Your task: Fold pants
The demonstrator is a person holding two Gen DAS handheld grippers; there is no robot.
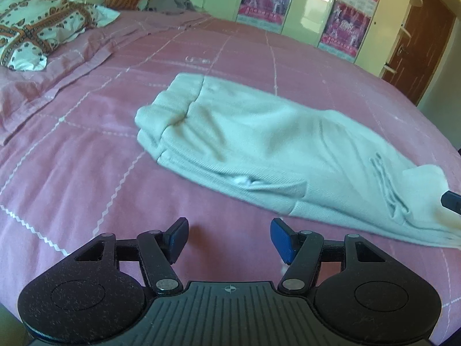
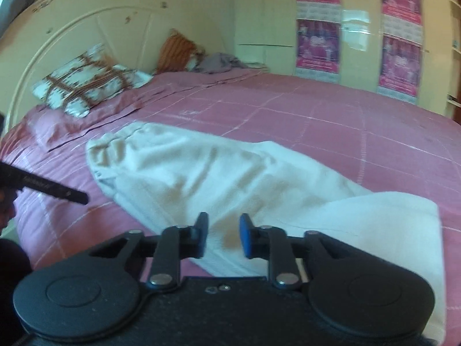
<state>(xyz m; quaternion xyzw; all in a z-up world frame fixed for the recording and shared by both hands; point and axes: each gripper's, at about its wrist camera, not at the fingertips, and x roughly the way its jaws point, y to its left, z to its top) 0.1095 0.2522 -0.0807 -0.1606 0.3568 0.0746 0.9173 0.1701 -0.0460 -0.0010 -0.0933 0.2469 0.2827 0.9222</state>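
Both claws, left (image 1: 229, 239) and right (image 2: 221, 238), gape empty above the pants (image 1: 259, 150).

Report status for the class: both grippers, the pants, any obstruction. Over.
Left gripper open, over bare bedspread. Right gripper open, above pants, nothing gripped. Pants partly folded, lying flat. Nothing in the way.

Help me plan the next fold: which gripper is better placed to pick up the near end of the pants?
Right, probably. The right gripper hovers directly over the near end of the white pants, jaws open. The left gripper, also open, hovers over bare pink bedspread, with the pants off to its right.
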